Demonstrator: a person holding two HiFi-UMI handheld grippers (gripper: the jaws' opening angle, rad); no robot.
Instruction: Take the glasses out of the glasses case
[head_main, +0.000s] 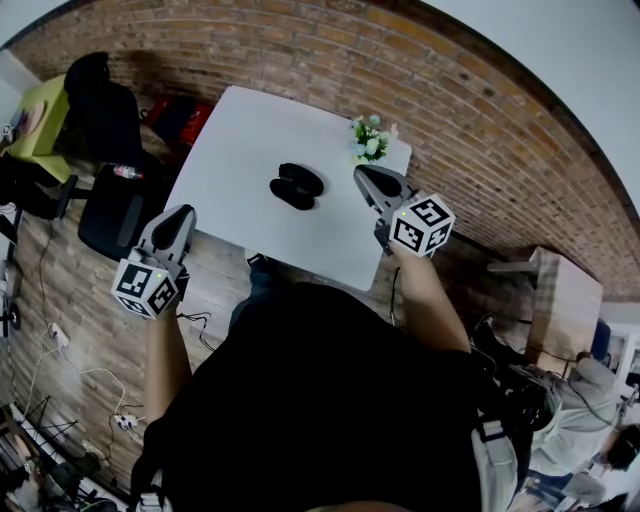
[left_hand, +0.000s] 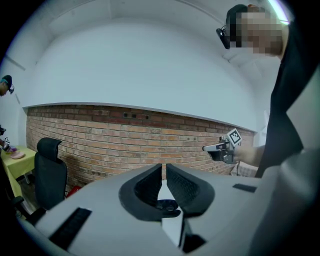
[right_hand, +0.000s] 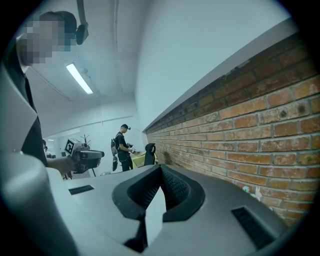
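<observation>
A black glasses case lies near the middle of the white table; I cannot tell if it is open. My left gripper hovers off the table's near left edge, jaws shut with only a sliver between the tips and nothing held. My right gripper hangs over the table's right side, right of the case, shut and empty. In the left gripper view the left gripper points at the brick wall, and a dark shape, probably the case, shows low between the jaws. The right gripper points along the wall.
A small pot of white flowers stands at the table's far right corner. A black office chair and a red box are left of the table. A wooden cabinet and a person are at the right.
</observation>
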